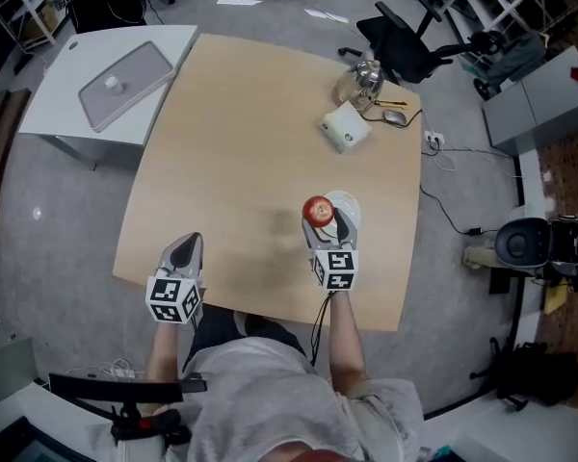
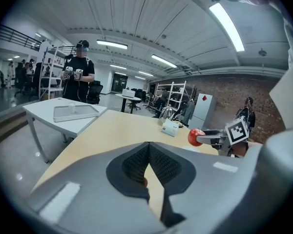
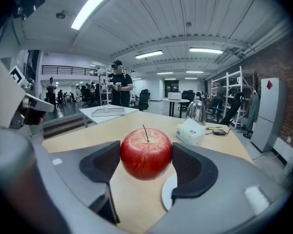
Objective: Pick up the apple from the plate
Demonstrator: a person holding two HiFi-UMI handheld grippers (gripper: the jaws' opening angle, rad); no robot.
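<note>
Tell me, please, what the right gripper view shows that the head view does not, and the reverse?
Only the right gripper view: the apple with its stem up, the right gripper with both pads pressed on the apple's sides, and a person standing beyond the white table. Only the head view: the wearer's forearm behind that gripper, and a cable on the floor. Both: the apple, the plate, the white box and the tray on the white table.
</note>
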